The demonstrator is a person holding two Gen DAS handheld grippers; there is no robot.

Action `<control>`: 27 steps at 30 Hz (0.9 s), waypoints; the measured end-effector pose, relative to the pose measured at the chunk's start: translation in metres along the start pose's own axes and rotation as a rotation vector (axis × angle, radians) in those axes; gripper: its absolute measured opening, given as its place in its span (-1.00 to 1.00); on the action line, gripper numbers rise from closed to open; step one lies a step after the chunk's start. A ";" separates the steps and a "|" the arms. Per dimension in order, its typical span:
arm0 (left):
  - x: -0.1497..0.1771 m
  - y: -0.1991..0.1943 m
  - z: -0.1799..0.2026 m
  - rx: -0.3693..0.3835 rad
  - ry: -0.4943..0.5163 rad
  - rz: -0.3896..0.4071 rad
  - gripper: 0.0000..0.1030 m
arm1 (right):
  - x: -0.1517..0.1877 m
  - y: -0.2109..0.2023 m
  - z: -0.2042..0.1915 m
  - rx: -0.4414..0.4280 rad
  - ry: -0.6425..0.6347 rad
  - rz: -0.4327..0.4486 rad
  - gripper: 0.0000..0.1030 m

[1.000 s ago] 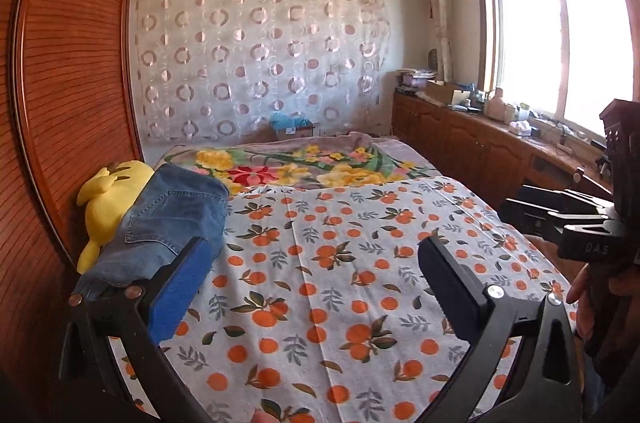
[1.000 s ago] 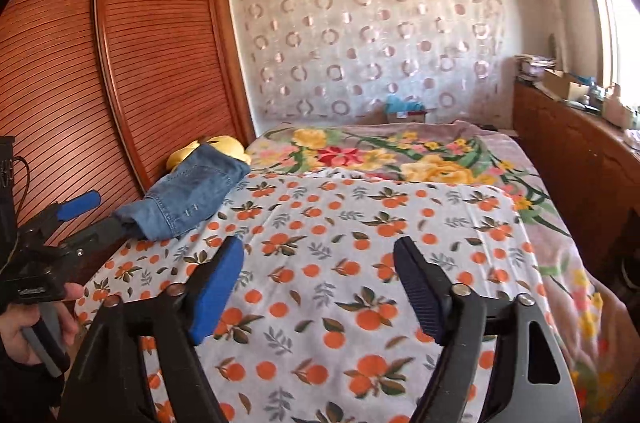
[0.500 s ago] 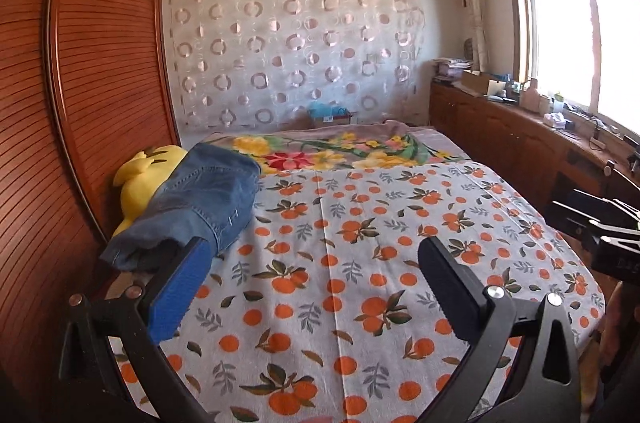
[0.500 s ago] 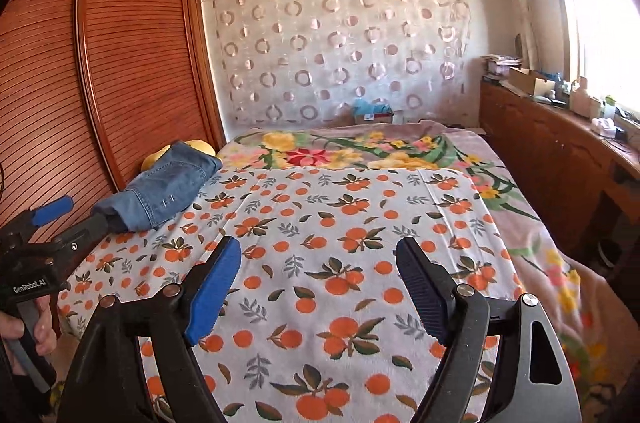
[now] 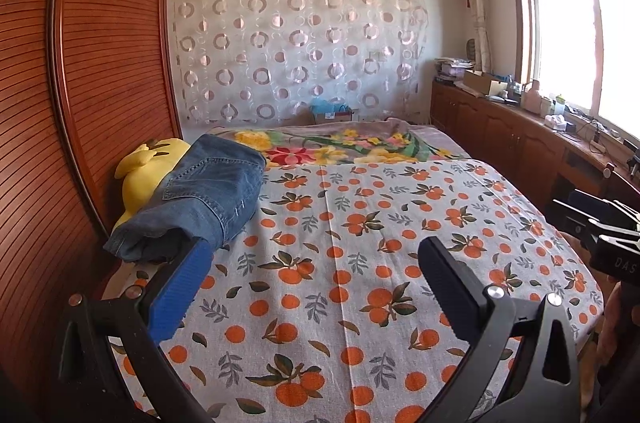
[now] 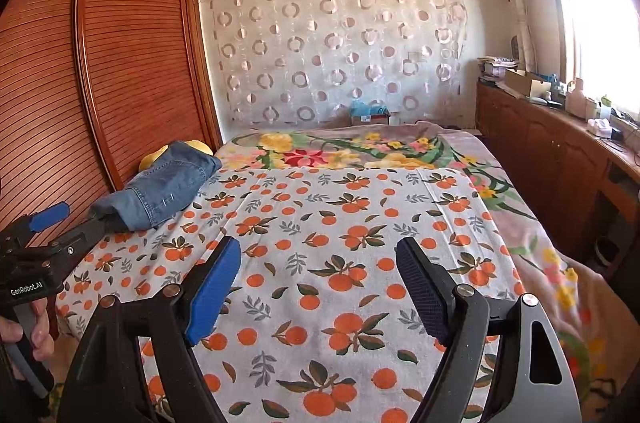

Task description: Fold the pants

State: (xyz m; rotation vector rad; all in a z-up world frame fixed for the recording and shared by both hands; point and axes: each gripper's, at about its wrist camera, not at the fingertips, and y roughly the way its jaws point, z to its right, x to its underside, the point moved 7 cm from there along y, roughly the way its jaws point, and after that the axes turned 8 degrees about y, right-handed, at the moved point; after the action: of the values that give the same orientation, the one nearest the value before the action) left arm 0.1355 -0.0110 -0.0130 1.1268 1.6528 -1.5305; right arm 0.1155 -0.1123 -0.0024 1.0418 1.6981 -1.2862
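so, left to right:
pants: blue denim pants point(image 5: 208, 199) lie in a compact folded bundle at the bed's left edge, resting on a yellow plush toy point(image 5: 148, 163) by the slatted wooden wardrobe point(image 5: 100, 63).
left gripper point(image 5: 312, 271): fingers wide, holding nothing, near the bundle's end.
bedsheet: orange-print white bedsheet point(image 6: 340, 243).
right gripper point(image 6: 320, 275): fingers wide, holding nothing, over the sheet.
step: fits either folded pants set aside or pants waiting to be picked up.

The left gripper point(image 5: 312, 275) swung rightward across the bed point(image 5: 360, 263), putting the jeans point(image 5: 208, 199) further from the frame's left edge; the right gripper point(image 6: 318, 275) drew back, leaving them smaller.
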 end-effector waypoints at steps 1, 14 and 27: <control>0.000 0.000 -0.001 0.000 -0.002 0.001 1.00 | -0.001 0.001 0.003 0.000 -0.001 0.000 0.59; 0.000 -0.001 -0.003 0.003 -0.001 -0.002 1.00 | -0.001 0.003 0.010 0.002 -0.010 0.011 0.59; 0.000 -0.001 0.000 0.005 -0.001 0.001 1.00 | -0.001 0.003 0.012 -0.002 -0.010 0.013 0.59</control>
State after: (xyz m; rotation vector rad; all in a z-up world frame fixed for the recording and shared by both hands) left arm 0.1342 -0.0109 -0.0126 1.1284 1.6490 -1.5350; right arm 0.1198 -0.1237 -0.0053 1.0418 1.6817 -1.2788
